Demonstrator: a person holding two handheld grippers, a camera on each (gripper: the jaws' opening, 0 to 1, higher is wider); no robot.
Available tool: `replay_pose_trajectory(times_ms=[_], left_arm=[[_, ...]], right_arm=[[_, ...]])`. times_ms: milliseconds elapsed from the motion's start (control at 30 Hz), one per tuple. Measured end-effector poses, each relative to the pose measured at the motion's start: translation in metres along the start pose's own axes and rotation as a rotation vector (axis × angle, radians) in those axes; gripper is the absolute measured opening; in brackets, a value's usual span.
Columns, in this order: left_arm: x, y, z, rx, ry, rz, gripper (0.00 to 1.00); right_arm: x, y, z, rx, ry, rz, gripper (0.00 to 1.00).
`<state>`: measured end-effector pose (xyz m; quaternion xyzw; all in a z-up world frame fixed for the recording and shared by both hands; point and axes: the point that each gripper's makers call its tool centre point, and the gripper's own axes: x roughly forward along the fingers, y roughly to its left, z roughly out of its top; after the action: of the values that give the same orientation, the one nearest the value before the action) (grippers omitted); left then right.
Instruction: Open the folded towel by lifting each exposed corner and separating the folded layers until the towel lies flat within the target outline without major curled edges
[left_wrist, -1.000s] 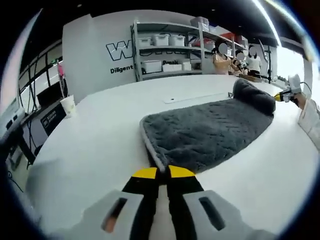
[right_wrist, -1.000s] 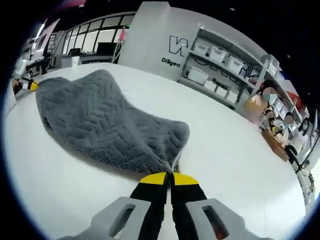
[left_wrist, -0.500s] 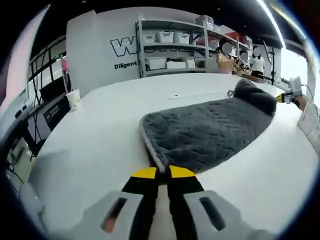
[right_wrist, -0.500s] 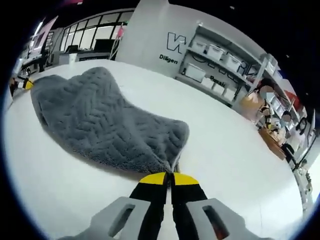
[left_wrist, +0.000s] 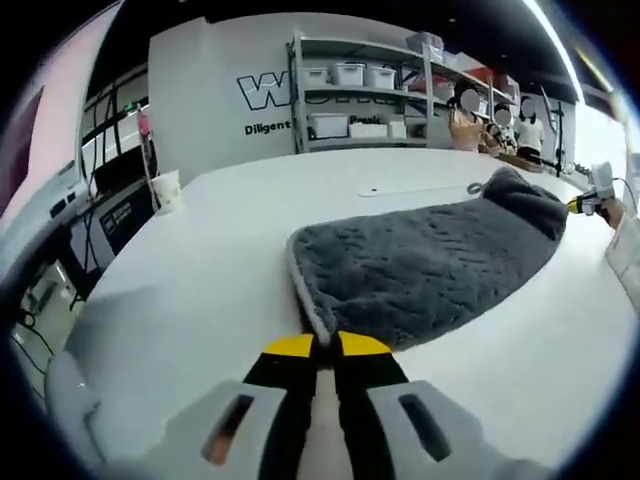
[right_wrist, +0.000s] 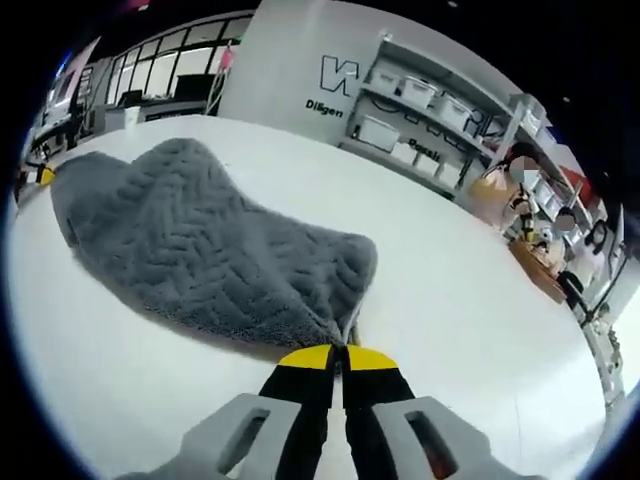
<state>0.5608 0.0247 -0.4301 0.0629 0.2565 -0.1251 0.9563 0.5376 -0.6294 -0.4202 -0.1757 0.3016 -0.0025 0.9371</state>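
I see a broad white surface (left_wrist: 200, 290) in a workshop, with shelving (left_wrist: 360, 95) of storage bins along the far wall. The grey quilted towel (left_wrist: 420, 265) lies stretched across the surface. My left hand-held gripper (left_wrist: 326, 345) and right hand-held gripper (right_wrist: 340, 355) each pinch a towel corner, jaws closed.

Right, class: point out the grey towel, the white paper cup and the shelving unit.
grey towel (left_wrist: 420, 270), left gripper view, middle of its quilted top.
white paper cup (left_wrist: 166, 190), left gripper view, its side wall.
shelving unit (left_wrist: 360, 100), left gripper view, middle shelf.
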Motion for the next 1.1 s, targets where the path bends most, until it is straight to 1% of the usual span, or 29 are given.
replay_pose_trajectory(times_ms=[267,533,633,933,1100], left_arm=[[-0.001,0.007,-0.001,-0.002,-0.004,0.026,0.05],[-0.003,0.016,-0.003,-0.015,-0.004,0.064,0.05],[-0.005,0.018,-0.004,-0.021,-0.003,0.077,0.05],[-0.008,0.022,-0.006,-0.031,0.001,0.089,0.05],[-0.009,0.027,-0.007,-0.034,0.003,0.120,0.06]], right_arm=[[-0.002,-0.005,-0.004,-0.003,0.020,-0.012,0.00],[-0.004,-0.004,-0.007,0.008,0.027,0.005,0.00],[-0.005,-0.004,-0.011,0.006,0.044,0.014,0.00],[-0.010,0.000,-0.020,-0.016,0.096,0.037,0.00],[-0.014,0.000,-0.023,0.008,0.105,0.052,0.00]])
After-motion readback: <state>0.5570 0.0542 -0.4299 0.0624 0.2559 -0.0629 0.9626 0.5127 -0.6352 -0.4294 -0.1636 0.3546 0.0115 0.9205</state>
